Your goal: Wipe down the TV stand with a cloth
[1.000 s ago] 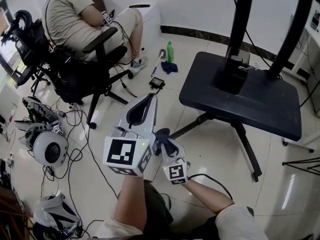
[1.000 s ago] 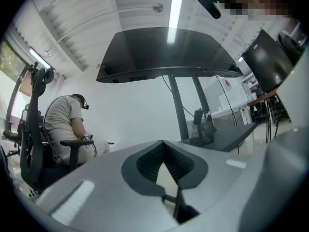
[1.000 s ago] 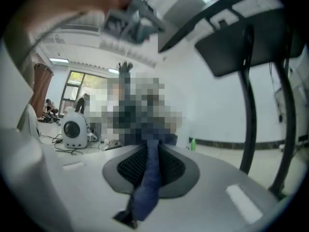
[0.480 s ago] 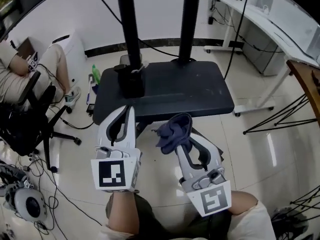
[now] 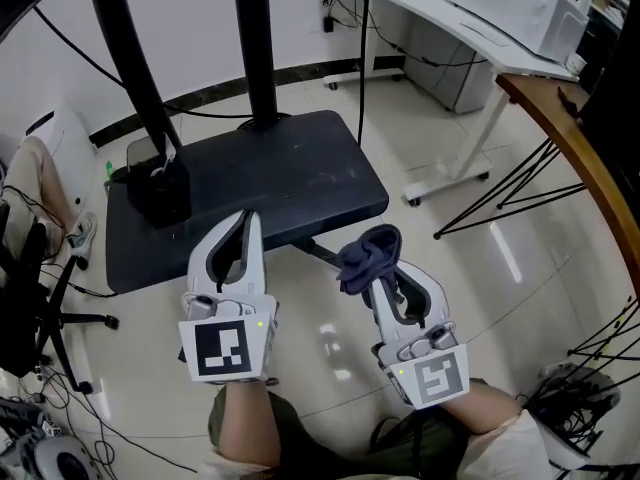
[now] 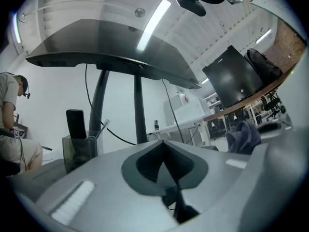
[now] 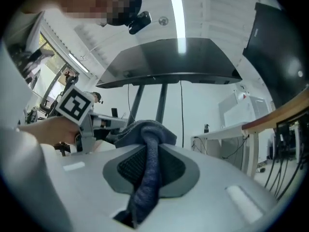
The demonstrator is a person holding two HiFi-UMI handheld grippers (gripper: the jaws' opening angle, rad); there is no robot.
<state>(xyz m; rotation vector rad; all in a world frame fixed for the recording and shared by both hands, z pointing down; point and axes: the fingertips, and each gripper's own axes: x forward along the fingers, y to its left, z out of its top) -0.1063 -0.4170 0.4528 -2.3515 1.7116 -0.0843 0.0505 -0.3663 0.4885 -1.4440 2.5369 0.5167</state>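
Observation:
The TV stand's dark base plate sits low over the tiled floor, with two black posts rising from its back. My right gripper is shut on a dark blue cloth, bunched at its tips, hovering just off the plate's near right edge. In the right gripper view the cloth hangs down between the jaws. My left gripper is shut and empty, its tips over the plate's front edge. In the left gripper view the jaws meet in front of the posts.
A clear box with a dark device stands on the plate's left end. Cables run along the posts. A white desk and a wooden tabletop stand to the right. An office chair and a seated person are at the left.
The view has swung right, so the stand now lies ahead-left of me. Both grippers have stayed close to the plate's front edge, the right one still holding the cloth.

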